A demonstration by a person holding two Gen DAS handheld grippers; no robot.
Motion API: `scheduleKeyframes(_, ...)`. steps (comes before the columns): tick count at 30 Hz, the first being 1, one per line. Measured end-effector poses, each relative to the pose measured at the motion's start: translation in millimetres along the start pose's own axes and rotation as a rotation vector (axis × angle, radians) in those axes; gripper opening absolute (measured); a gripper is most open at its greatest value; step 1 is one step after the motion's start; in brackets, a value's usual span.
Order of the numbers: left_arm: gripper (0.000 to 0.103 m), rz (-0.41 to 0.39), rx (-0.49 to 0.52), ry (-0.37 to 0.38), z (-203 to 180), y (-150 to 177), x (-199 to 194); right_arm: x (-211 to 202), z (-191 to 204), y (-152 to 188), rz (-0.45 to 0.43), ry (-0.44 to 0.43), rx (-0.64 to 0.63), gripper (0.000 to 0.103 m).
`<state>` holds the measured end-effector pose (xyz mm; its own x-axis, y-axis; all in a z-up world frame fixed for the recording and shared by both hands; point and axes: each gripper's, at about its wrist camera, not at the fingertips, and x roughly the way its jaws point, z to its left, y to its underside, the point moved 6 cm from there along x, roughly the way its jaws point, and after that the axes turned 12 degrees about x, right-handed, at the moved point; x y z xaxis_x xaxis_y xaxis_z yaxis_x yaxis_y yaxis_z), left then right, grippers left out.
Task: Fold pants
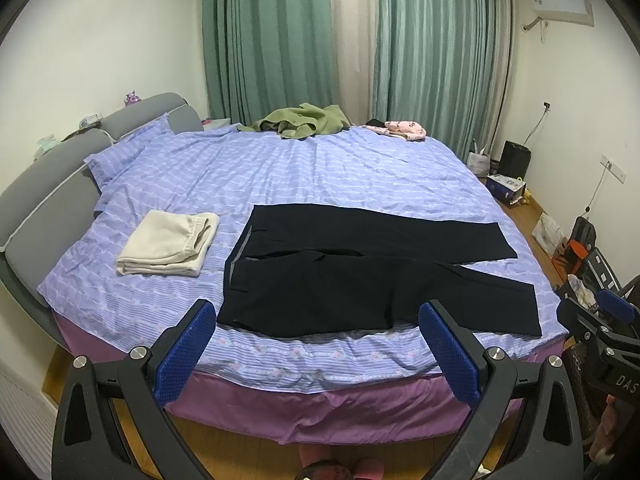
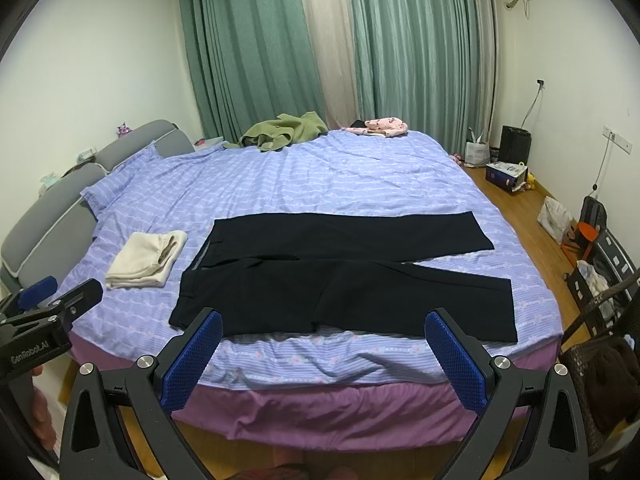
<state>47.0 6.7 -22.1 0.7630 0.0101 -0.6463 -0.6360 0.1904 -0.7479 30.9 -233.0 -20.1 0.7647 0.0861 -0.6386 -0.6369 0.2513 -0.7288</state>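
Observation:
Black pants [image 1: 360, 276] lie spread flat on the blue striped bed cover [image 1: 320, 168], waist to the left, both legs running right; they also show in the right wrist view [image 2: 340, 284]. My left gripper [image 1: 318, 328] is open and empty, held off the bed's near edge in front of the pants. My right gripper [image 2: 324, 340] is open and empty, also short of the near edge. The right gripper appears at the right edge of the left wrist view [image 1: 600, 320], and the left gripper at the left edge of the right wrist view [image 2: 44, 304].
A folded cream garment [image 1: 168, 244] lies left of the pants. A green garment [image 1: 304, 120] and a pink one [image 1: 400, 128] lie at the far side. Grey headboard [image 1: 48, 184] at left. Bags and boxes [image 1: 508, 188] stand on the wooden floor at right.

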Motion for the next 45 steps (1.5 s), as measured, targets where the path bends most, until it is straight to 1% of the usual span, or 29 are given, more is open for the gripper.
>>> scheduleKeyframes(29, 0.103, -0.003, -0.004, -0.009, 3.3, 3.3, 0.2, -1.8, -1.5, 0.3, 0.001, -0.002, 0.000, 0.103)
scheduleKeyframes(34, 0.103, 0.007, -0.014, -0.015, 5.0, 10.5, 5.0, 1.9, -0.8, 1.3, 0.008, 0.000, -0.002, 0.103)
scheduleKeyframes(36, 0.103, 0.011, -0.013, -0.024, 5.5, 13.5, 8.5, 6.1, 2.2, 0.8, 0.016, 0.004, -0.004, 0.103)
scheduleKeyframes(40, 0.103, 0.005, 0.001, -0.072, 10.5, 20.2, 21.7, 10.8, -1.0, 3.1, 0.029, 0.013, -0.009, 0.103)
scheduleKeyframes(44, 0.103, 0.000, 0.013, -0.116, 22.0, 27.0, 46.3, 33.9, 1.5, 8.0, 0.051, 0.027, -0.018, 0.103)
scheduleKeyframes(45, 0.103, 0.002, 0.010, -0.117, 24.6, 28.9, 52.0, 41.6, 2.5, 9.2, 0.059, 0.029, -0.019, 0.103)
